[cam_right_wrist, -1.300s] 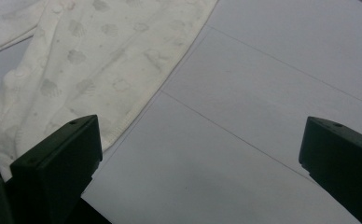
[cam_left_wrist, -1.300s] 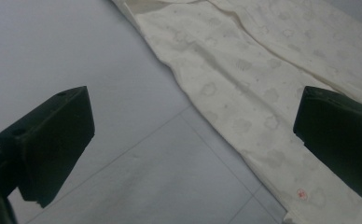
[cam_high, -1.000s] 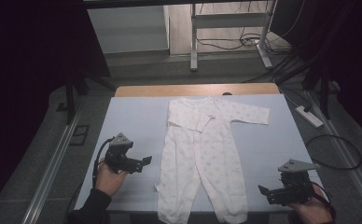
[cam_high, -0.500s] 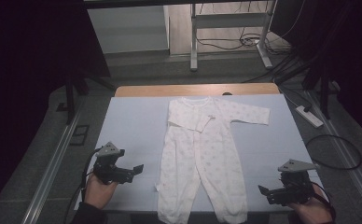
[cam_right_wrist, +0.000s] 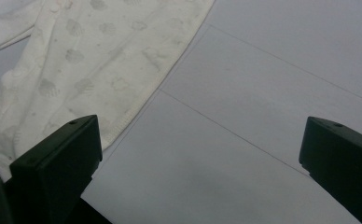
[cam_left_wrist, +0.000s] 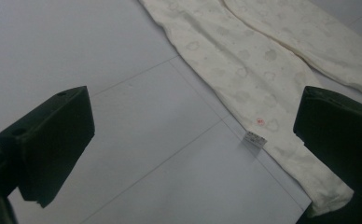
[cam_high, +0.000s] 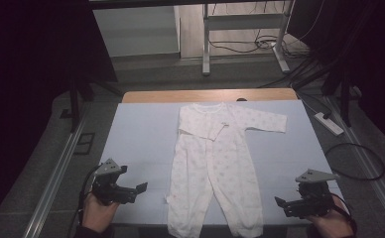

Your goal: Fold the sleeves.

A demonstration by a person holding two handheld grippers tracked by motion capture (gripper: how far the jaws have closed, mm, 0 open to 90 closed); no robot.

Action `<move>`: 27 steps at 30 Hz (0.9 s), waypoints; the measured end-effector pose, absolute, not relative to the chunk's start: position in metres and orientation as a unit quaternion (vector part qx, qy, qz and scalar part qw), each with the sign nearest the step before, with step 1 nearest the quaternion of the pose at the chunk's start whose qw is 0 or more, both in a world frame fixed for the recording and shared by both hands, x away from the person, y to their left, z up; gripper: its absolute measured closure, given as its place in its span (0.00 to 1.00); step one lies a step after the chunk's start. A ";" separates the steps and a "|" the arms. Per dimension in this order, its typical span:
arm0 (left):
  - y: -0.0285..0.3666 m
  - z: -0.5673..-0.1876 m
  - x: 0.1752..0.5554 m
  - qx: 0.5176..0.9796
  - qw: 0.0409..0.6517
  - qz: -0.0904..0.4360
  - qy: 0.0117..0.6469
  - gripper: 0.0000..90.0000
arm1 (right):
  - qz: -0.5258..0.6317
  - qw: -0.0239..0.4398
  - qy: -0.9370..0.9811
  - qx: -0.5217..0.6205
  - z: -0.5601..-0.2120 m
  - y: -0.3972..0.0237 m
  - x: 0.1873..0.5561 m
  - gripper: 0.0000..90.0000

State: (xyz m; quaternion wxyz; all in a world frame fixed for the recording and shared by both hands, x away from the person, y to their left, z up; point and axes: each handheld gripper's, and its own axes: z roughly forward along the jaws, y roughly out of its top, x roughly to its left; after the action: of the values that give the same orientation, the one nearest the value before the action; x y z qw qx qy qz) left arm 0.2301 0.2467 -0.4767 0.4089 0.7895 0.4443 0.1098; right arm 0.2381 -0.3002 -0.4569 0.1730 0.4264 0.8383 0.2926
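I have the baby sleepsuit [cam_high: 215,163] flat on the pale blue tabletop [cam_high: 131,134], collar toward the far edge, both legs running down to the near edge; the sleeve on my right is stretched out sideways, the sleeve on my left looks folded across the chest. Cream cloth with a faint print; in the left gripper view a small white tag [cam_left_wrist: 254,138] sticks out of the side seam low on the near leg.

Left gripper [cam_high: 140,188] hangs at the near left corner, jaws spread wide and holding nothing, pointing in toward the left leg; well apart from the cloth. Right gripper [cam_high: 280,203] sits at the near right corner, jaws likewise spread and empty; in the right gripper view the hem of the right leg [cam_right_wrist: 76,74] lies close by its left jaw, not touching.

My read — this is the approach before a grasp; the garment is laid out and neither leg is taken yet. It looks like a fold is in hand, one sleeve being tucked already, though I cannot be sure of the order.

Next move, as I judge it: bring each gripper in to its nearer leg cuff, low to the tabletop, slide one jaw under the hem and pinch; the cloth is thin and limp, so a shallow bite may catch one layer only — worth going deeper.
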 end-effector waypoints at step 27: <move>0.257 -0.480 0.207 0.792 0.401 0.112 0.447 0.00 | 0.297 0.173 0.831 0.438 -0.456 -0.304 0.235 0.00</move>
State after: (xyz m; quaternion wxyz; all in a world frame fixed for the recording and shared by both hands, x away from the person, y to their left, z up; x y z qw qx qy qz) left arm 0.2073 0.2568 -0.4797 0.4010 0.7917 0.4472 0.1119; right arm 0.2351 -0.3041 -0.4558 0.1735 0.4383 0.8305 0.2967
